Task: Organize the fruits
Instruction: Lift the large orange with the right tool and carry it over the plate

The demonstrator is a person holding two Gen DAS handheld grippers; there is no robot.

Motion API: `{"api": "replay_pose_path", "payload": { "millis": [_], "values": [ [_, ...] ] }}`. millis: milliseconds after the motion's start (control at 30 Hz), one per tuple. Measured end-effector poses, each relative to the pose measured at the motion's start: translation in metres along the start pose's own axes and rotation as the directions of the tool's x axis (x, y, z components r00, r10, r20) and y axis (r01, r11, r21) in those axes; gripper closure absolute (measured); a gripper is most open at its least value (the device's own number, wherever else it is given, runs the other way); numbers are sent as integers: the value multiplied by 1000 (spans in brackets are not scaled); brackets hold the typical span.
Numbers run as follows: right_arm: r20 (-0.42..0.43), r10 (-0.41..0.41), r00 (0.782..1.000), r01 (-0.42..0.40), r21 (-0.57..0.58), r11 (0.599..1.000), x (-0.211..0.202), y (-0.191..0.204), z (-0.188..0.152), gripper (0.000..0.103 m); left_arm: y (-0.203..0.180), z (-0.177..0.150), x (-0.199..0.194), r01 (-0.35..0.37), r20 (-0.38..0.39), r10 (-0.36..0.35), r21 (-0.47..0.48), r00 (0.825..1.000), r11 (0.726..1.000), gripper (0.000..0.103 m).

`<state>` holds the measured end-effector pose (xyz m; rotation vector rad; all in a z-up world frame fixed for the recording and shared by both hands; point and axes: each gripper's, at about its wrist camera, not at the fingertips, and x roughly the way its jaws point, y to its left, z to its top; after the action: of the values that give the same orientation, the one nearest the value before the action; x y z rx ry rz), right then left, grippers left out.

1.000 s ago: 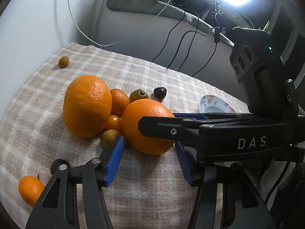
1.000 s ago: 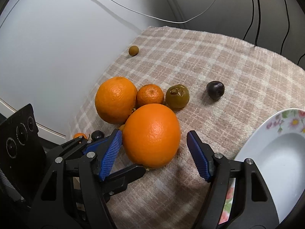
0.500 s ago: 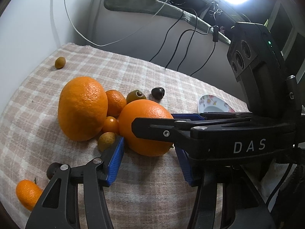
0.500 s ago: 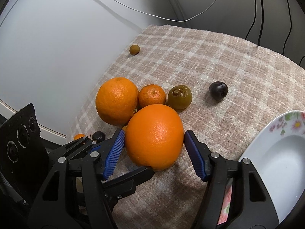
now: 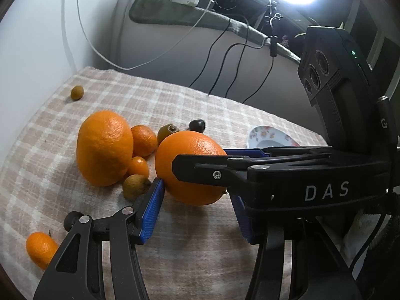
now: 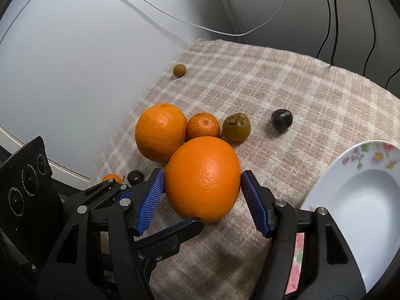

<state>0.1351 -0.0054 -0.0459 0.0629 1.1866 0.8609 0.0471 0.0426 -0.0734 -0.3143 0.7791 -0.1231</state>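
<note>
A large orange (image 6: pixel 202 177) rests on the checked cloth (image 6: pixel 287 95), and my right gripper (image 6: pixel 202 173) is shut on it, both blue pads pressing its sides. My left gripper (image 5: pixel 196 190) stands open just in front of the same orange (image 5: pixel 185 165); its left pad's tip is at the fruit's lower left edge and no pad presses it. Behind sit a second large orange (image 6: pixel 160 131), a mandarin (image 6: pixel 203 125), a green-brown fruit (image 6: pixel 236 127) and a dark plum (image 6: pixel 281 119). A flowered white plate (image 6: pixel 350 200) lies to the right.
A small brown fruit (image 6: pixel 179 70) lies alone near the cloth's far corner. A kumquat (image 5: pixel 138 166) and a brown fruit (image 5: pixel 133 186) sit beside the left pad. A small mandarin (image 5: pixel 40 248) and a dark fruit (image 5: pixel 72 218) lie at the front left. Cables hang behind.
The right gripper's jaws have closed in until both pads touch the large orange. The left gripper has stayed nearly still.
</note>
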Motion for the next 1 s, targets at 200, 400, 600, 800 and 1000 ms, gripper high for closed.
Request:
{"api": "replay_pose_path", "payload": {
  "millis": [200,400,600,800,1000],
  "values": [
    [34,-15,999,15,0,1000,-25,3,-7,36,-16,2,-7,17,20,-18,31,1000,999,50],
    [62,-37,997,36,17,999,-47,1,-16,36,-35,1,-10,43,23,-45,61,999,997,50],
    [84,-59,995,55,40,998,-69,-12,-28,36,-55,0,-6,72,11,-73,98,997,993,50],
    [93,-77,993,70,74,995,-85,-27,-40,36,-74,-3,0,97,-11,-97,130,995,987,50],
    [93,-88,992,79,95,992,-96,-37,-49,37,-89,-6,6,115,-36,-111,159,993,981,50]
  ]
}}
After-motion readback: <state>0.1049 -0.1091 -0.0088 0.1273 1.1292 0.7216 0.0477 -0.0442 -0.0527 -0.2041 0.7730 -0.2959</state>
